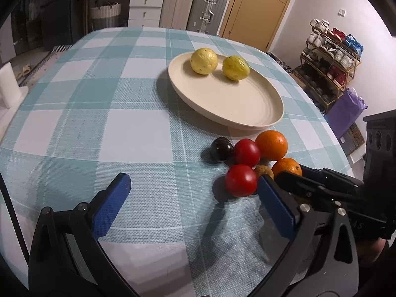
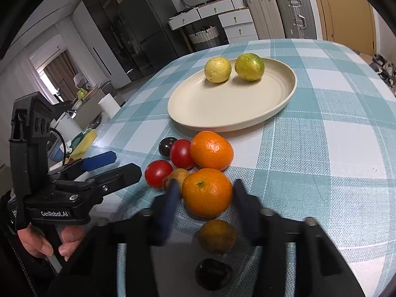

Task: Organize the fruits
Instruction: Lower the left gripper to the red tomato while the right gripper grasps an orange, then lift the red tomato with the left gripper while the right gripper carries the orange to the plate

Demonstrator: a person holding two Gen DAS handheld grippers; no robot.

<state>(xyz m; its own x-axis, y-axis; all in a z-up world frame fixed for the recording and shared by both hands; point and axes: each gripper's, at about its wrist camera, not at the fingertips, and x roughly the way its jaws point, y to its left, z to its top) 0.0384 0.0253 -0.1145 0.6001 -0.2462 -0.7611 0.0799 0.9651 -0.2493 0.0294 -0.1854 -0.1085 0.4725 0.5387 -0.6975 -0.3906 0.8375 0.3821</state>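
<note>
Checked teal-and-white cloth (image 1: 104, 113) is covering the table, with suitcases (image 1: 206, 10), white drawers (image 1: 144, 5) and a tan door (image 1: 259, 7) standing behind it and a shoe rack (image 1: 331, 57) sitting off to one side. Toward the far part of the table a cream plate (image 2: 222, 109) is holding two yellow-green fruits (image 2: 217, 69), which are sitting side by side near its far rim. Just in front of the plate a loose cluster is lying on the cloth: a far orange (image 2: 211, 150), two red tomatoes (image 2: 182, 154), a dark plum (image 2: 167, 146), a small brownish fruit (image 2: 179, 175) and a near orange (image 2: 207, 191), most of them touching one another. Closer to the right camera, another brownish round fruit (image 2: 217, 236) and a dark round object (image 2: 213, 273) are lying between the gripper's arms. The right gripper (image 2: 205, 199) is pointing down at the near orange, its blurred blue pads sitting on either side of the fruit and seeming to be at its flanks; whether they are pressing on it I cannot tell. The left gripper (image 1: 195, 193) is hovering with its jaws spread wide and nothing between them, one blue pad (image 1: 274, 205) sitting just beside the nearest tomato. A hand (image 2: 47, 242) is gripping the left tool's handle.
</note>
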